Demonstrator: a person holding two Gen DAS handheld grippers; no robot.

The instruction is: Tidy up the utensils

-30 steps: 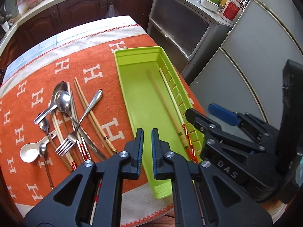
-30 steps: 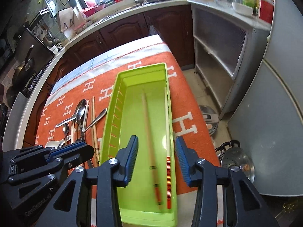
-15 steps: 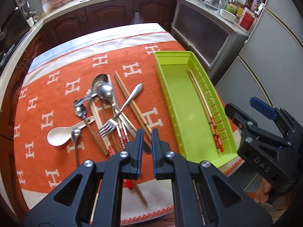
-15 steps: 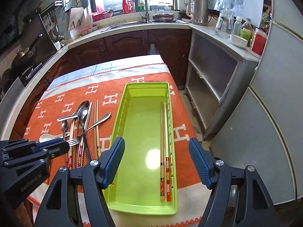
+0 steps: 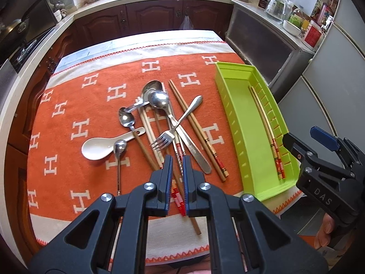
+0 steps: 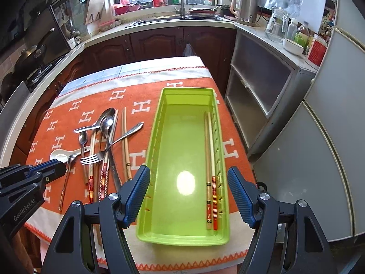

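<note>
Orange cloth with white H motifs, covering the table. Lime-green plastic tray at centre frame of the right wrist view, holding two chopsticks laid side by side along its right wall. Loose utensils heaped at centre of the left wrist view: fork crossing a table knife, several metal spoons, one white ceramic spoon, further chopsticks. Left gripper at lower centre, jaws nearly closed with a narrow gap, grasping nothing. Right gripper, jaws released wide, hanging above the tray's near end.
</note>
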